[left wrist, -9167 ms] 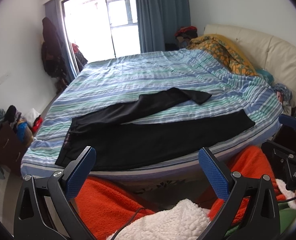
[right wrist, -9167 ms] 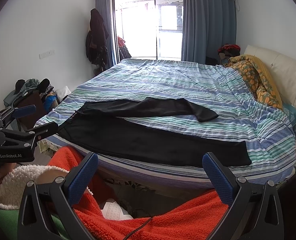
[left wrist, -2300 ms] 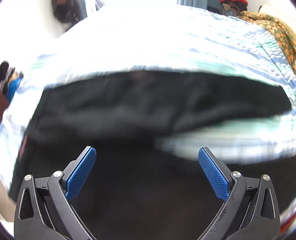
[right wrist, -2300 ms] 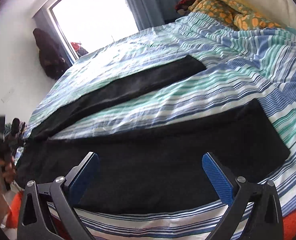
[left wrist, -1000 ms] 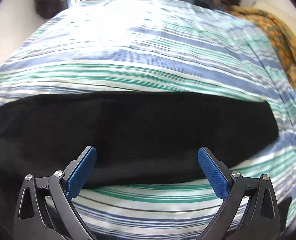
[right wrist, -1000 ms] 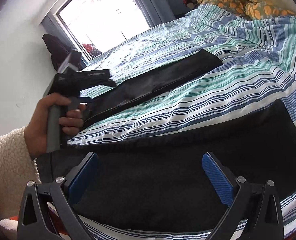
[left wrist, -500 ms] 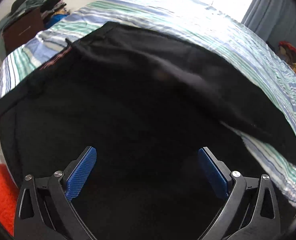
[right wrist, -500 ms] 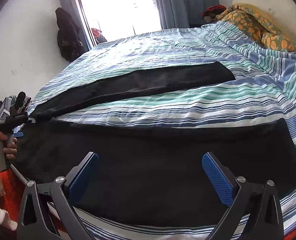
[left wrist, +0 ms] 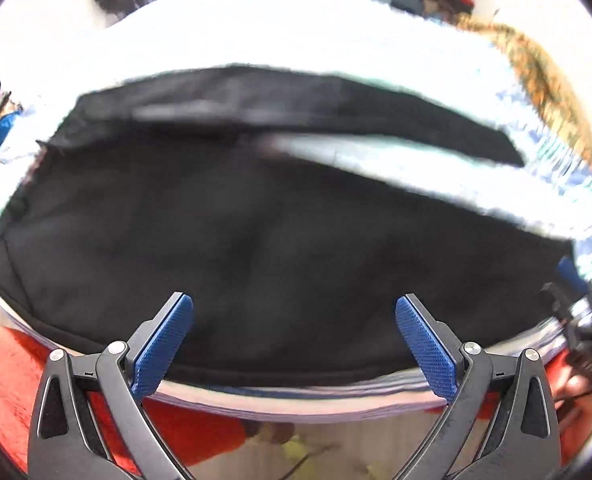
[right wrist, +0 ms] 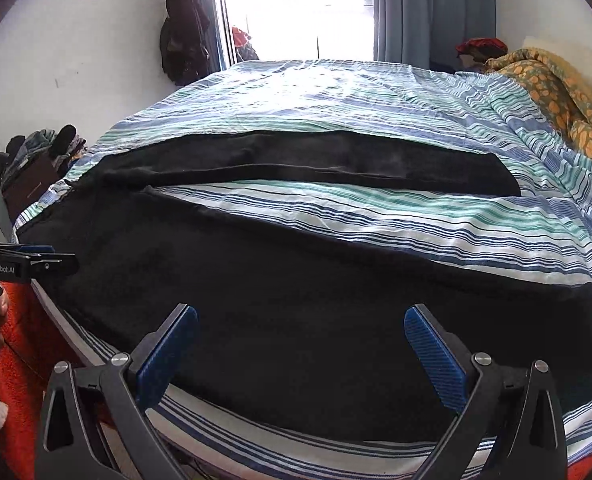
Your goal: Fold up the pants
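Black pants (right wrist: 296, 272) lie spread flat on the striped bed, legs apart in a V, waistband at the left. The far leg (right wrist: 335, 160) runs to the right, and the near leg lies along the bed's front edge. In the blurred left wrist view the pants (left wrist: 256, 232) fill the middle. My left gripper (left wrist: 294, 336) is open and empty above the near leg's front edge. My right gripper (right wrist: 300, 344) is open and empty above the near leg. The left gripper also shows in the right wrist view (right wrist: 24, 258) beside the waistband.
The striped bedsheet (right wrist: 375, 216) covers the bed. An orange patterned quilt (right wrist: 555, 92) lies bunched at the back right. Dark clothes (right wrist: 182, 46) hang by the window. Cluttered bags (right wrist: 36, 168) stand at the left. An orange blanket (left wrist: 8, 380) lies below the bed's edge.
The left gripper has pulled back from over the waistband toward the bed's front edge. The right view has swung slightly left. Both grippers stay open and the pants have not moved.
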